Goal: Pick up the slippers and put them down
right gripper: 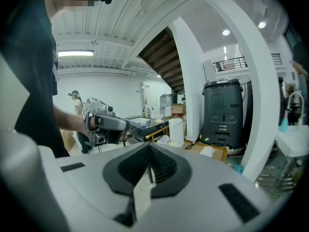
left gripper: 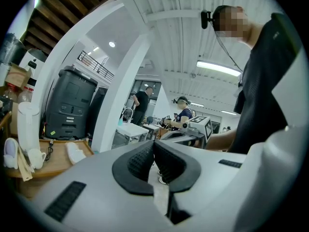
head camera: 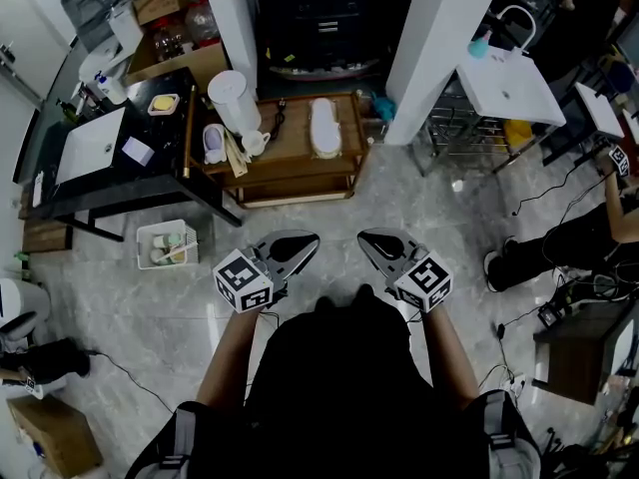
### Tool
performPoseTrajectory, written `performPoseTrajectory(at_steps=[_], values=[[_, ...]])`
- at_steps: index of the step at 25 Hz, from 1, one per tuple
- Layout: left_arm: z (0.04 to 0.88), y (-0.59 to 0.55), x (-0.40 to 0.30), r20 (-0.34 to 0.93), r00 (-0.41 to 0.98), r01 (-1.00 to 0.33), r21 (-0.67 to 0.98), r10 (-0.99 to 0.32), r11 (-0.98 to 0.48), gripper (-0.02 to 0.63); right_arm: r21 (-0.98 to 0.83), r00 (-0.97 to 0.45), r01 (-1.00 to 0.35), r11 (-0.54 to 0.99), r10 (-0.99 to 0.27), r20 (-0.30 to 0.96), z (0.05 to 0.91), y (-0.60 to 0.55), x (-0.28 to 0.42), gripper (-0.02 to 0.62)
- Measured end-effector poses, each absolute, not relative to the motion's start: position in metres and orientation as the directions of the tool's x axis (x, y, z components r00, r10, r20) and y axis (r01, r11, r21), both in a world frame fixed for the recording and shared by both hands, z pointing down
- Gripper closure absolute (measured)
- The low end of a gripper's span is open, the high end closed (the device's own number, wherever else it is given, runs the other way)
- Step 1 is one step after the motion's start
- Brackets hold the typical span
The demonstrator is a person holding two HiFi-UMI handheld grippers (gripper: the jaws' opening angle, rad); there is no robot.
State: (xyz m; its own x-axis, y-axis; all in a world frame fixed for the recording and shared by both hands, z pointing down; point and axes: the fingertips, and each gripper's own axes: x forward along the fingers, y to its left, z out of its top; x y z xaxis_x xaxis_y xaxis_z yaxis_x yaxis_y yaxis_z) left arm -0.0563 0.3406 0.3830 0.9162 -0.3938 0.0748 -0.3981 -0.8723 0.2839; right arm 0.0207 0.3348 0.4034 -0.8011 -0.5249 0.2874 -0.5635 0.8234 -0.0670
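Note:
One white slipper (head camera: pixel 324 128) lies on a low wooden table (head camera: pixel 290 168) ahead of me; it also shows as the slipper (left gripper: pixel 75 152) and the slipper (right gripper: pixel 207 151) in the two gripper views. A second pale slipper (head camera: pixel 214 143) rests at the table's left end, next to a white cylinder (head camera: pixel 233 101). My left gripper (head camera: pixel 308 240) is held over the floor well short of the table, shut with nothing in it (left gripper: pixel 153 148). My right gripper (head camera: pixel 366 239) hangs beside it, also shut and empty (right gripper: pixel 148 151). Both point toward the table.
A dark desk with a white sink top (head camera: pixel 92 146) stands at the left, a white basket (head camera: pixel 166 243) on the floor below it. A white pillar (head camera: pixel 439 38) and a white table (head camera: pixel 509 88) are at the right. Another person (head camera: pixel 559 247) sits at far right; cables cross the floor.

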Motion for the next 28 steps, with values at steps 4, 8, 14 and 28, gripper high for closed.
performPoseTrajectory(at_steps=[4, 8, 14, 28], values=[[0.382, 0.341, -0.055, 0.077, 0.915, -0.401, 0.278, -0.396, -0.873, 0.595, -0.066, -0.799, -0.567, 0.821, -0.529, 0.286, 0.405, 0.334, 0.024, 0.589], [0.380, 0.343, -0.052, 0.079, 0.913, -0.405, 0.274, -0.399, -0.872, 0.595, -0.062, -0.803, -0.561, 0.825, -0.525, 0.282, 0.403, 0.336, 0.024, 0.589], [0.379, 0.346, -0.048, 0.085, 0.915, -0.402, 0.278, -0.394, -0.873, 0.595, -0.064, -0.800, -0.564, 0.823, -0.526, 0.289, 0.402, 0.340, 0.028, 0.588], [0.392, 0.317, -0.019, 0.126, 0.897, -0.440, 0.314, -0.423, -0.841, 0.595, -0.133, -0.829, -0.529, 0.838, -0.477, 0.292, 0.415, 0.310, 0.053, 0.588]])
